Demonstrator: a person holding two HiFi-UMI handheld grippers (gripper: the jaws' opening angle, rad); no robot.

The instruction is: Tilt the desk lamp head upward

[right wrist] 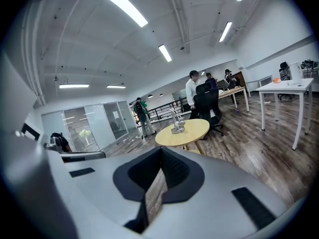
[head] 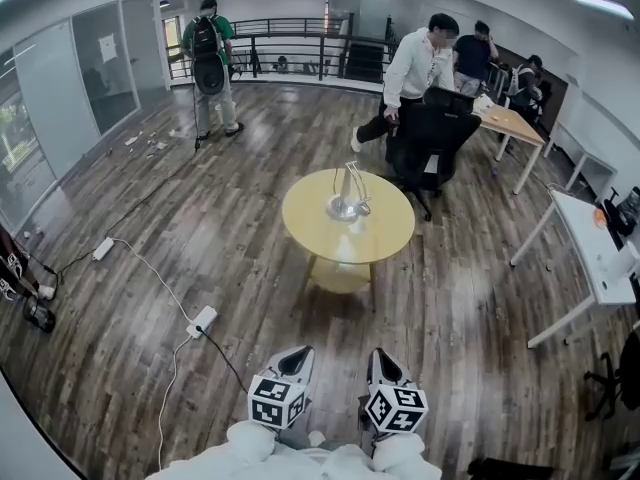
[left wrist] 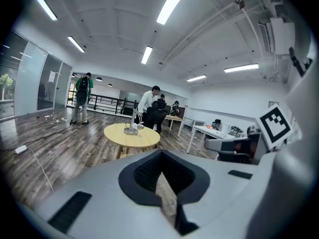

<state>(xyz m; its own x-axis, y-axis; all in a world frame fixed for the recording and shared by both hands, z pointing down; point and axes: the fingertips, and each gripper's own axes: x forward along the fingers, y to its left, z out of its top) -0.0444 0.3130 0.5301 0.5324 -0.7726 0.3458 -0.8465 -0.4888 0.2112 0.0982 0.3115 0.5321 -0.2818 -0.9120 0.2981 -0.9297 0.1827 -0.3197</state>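
Note:
A silvery desk lamp (head: 348, 196) stands on a round yellow table (head: 385, 236) in the middle of the room, its thin arm rising from a round base. Both grippers are far from it, near the bottom of the head view. My left gripper (head: 299, 353) and right gripper (head: 382, 356) point toward the table, side by side, jaws shut and empty. In the left gripper view the lamp (left wrist: 133, 123) on the table (left wrist: 142, 138) is small beyond the shut left gripper (left wrist: 164, 183). The right gripper view shows the lamp (right wrist: 177, 123) and table (right wrist: 192, 132) past the shut right gripper (right wrist: 154, 188).
A power strip (head: 203, 319) with a white cable lies on the wooden floor left of my path; another (head: 103, 248) is farther left. A black office chair (head: 432, 133) and a person stand behind the table. White desks (head: 590, 253) line the right side.

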